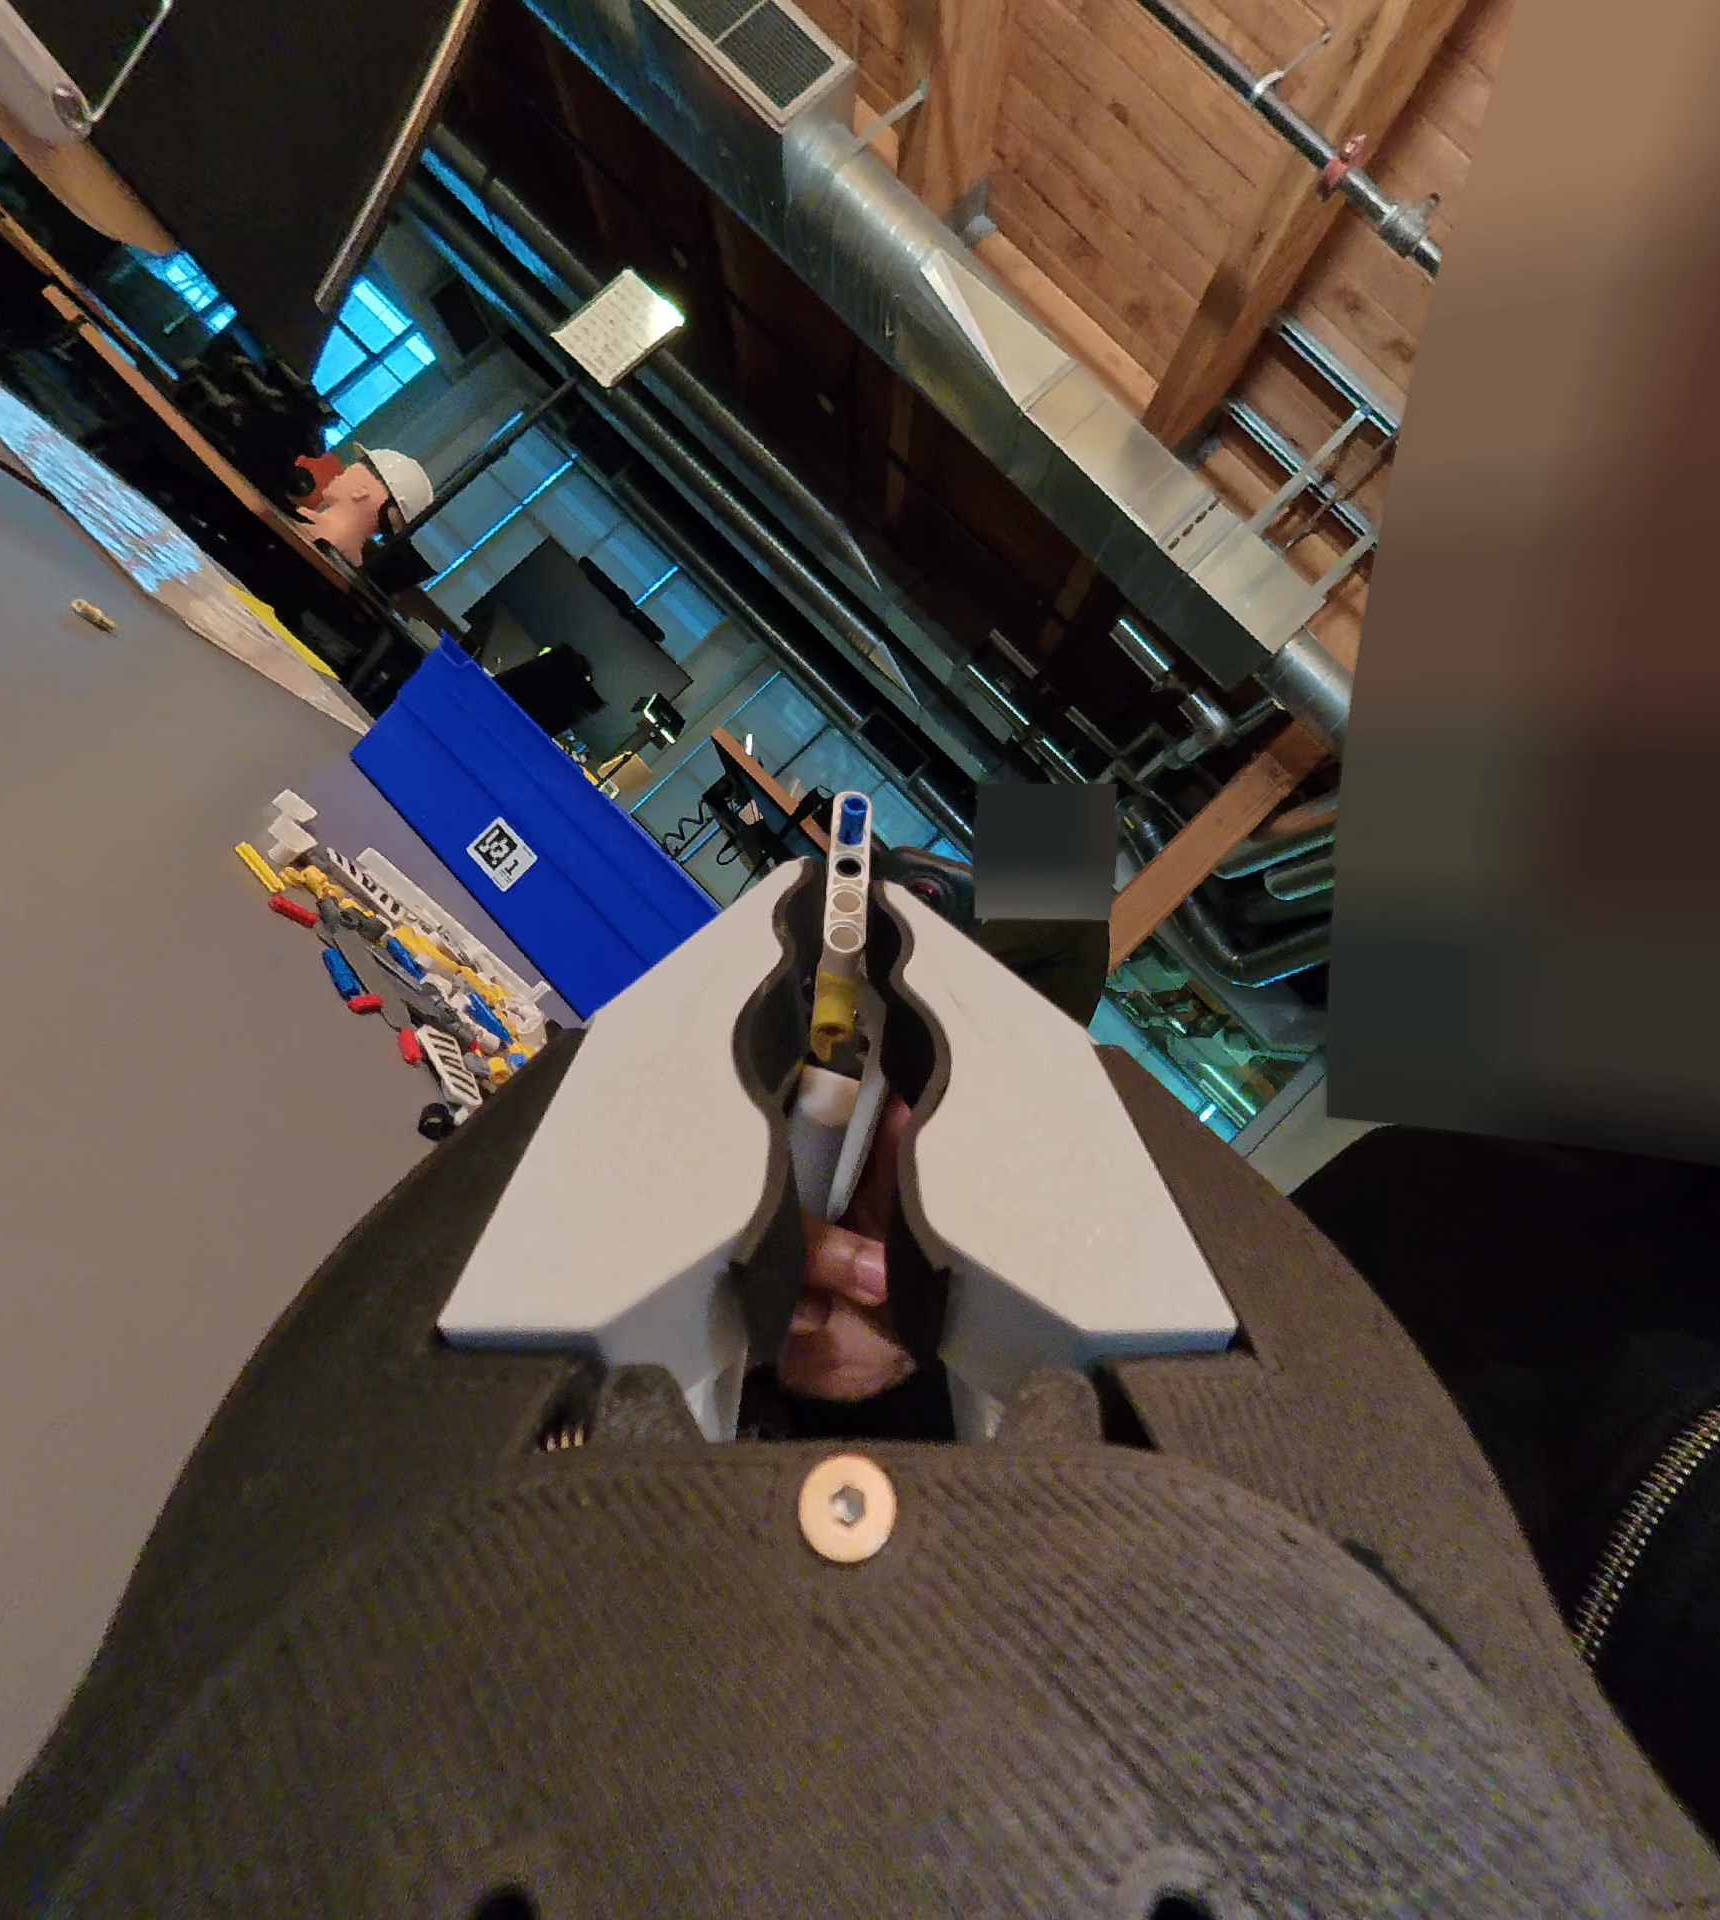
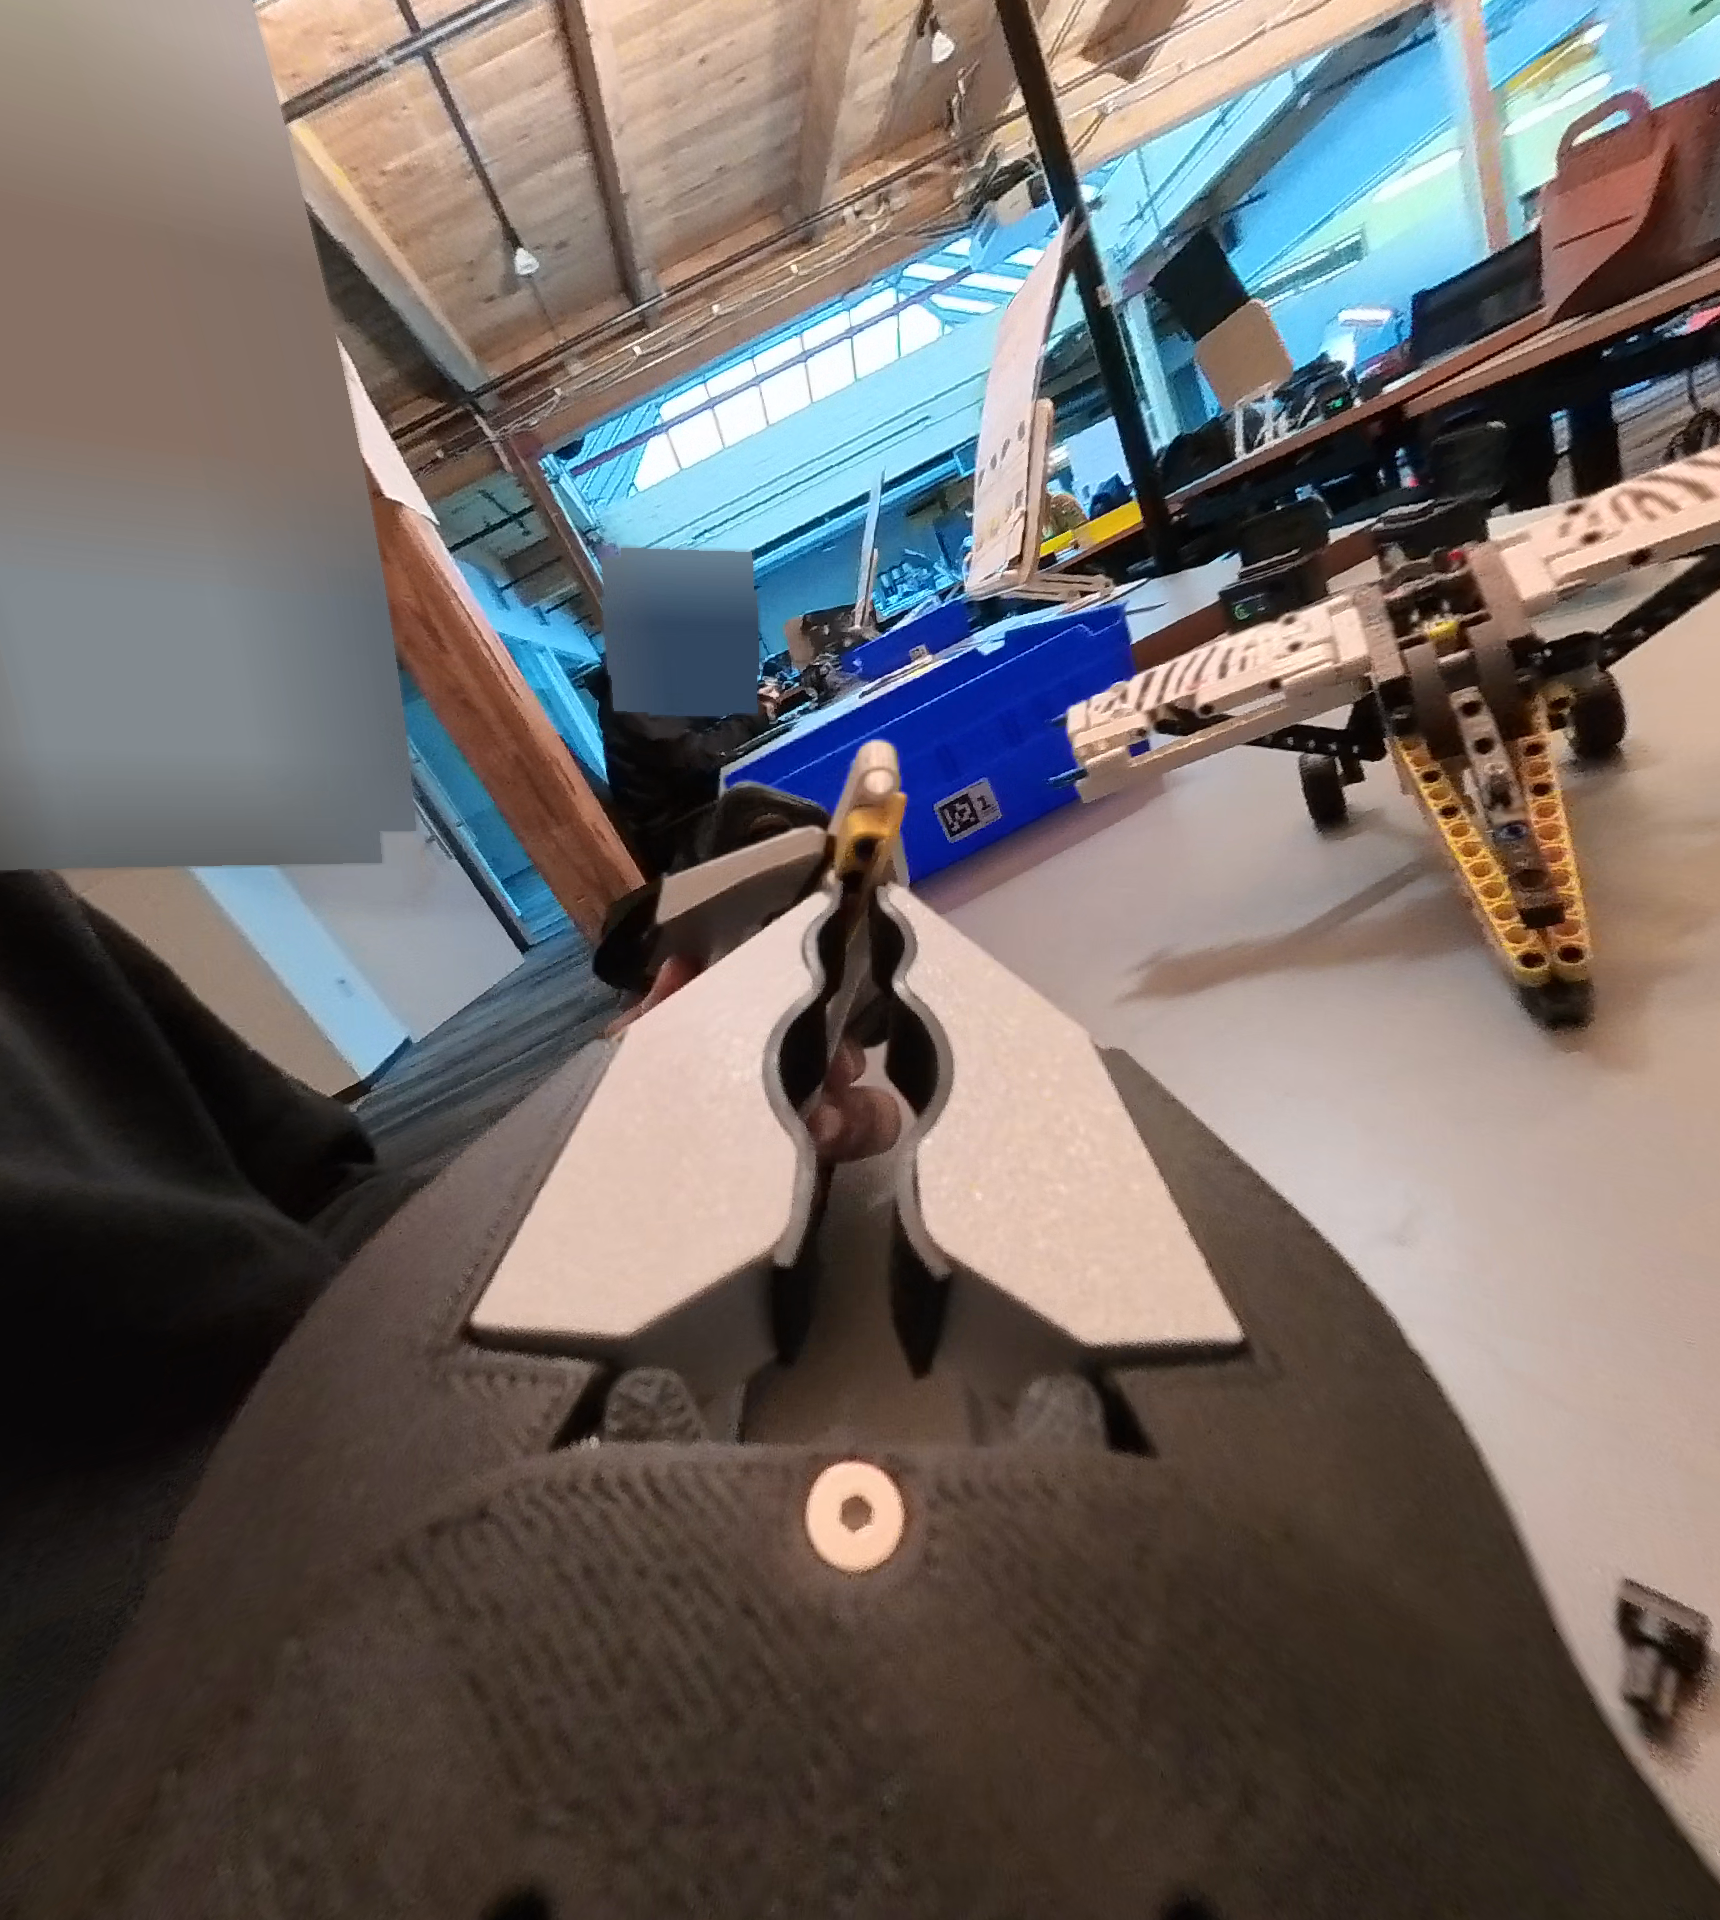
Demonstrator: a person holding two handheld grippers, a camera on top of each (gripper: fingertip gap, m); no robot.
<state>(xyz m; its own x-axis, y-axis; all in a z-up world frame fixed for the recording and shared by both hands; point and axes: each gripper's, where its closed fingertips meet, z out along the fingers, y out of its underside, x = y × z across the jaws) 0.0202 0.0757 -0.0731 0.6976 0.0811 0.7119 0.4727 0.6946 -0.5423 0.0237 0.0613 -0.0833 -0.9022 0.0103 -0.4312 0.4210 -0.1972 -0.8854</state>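
While your two grippers met nose to nose above the table edge, a small building-toy assembly sat between them: a white beam with round holes [image 1: 845, 899], a blue pin [image 1: 848, 823] pushed into its topmost hole, and a yellow connector [image 1: 832, 1010] fixed at its lower end. Your left gripper [image 1: 840, 883] had its fingers drawn almost together on that white beam, the beam standing up past the fingertips with the blue pin clear above them. Your right gripper [image 2: 861, 883] was closed just as tightly, and in its own view the yellow connector [image 2: 866, 826] stood at its fingertips with the pale beam end [image 2: 877, 774] rising behind it (whether its pads pressed the yellow piece or a part behind it, I could not tell, as the view was blurred there). The left gripper's grey finger [image 2: 731, 899] came in from the left in that view, reaching the same small piece.

Beyond the grippers stood a blue bin [image 1: 523, 821] with a square black-and-white tag on its side. Beside it on the grey table [image 1: 56, 935] lay a loose heap of small parts [image 1: 399, 966] in yellow, red, blue, white and grey. In the right view a built model [image 2: 1458, 727] with striped white panels, black wheels and a yellow holed beam pointing down stood well to the right, and a small black part [image 2: 1661, 1662] lay alone near the lower right.
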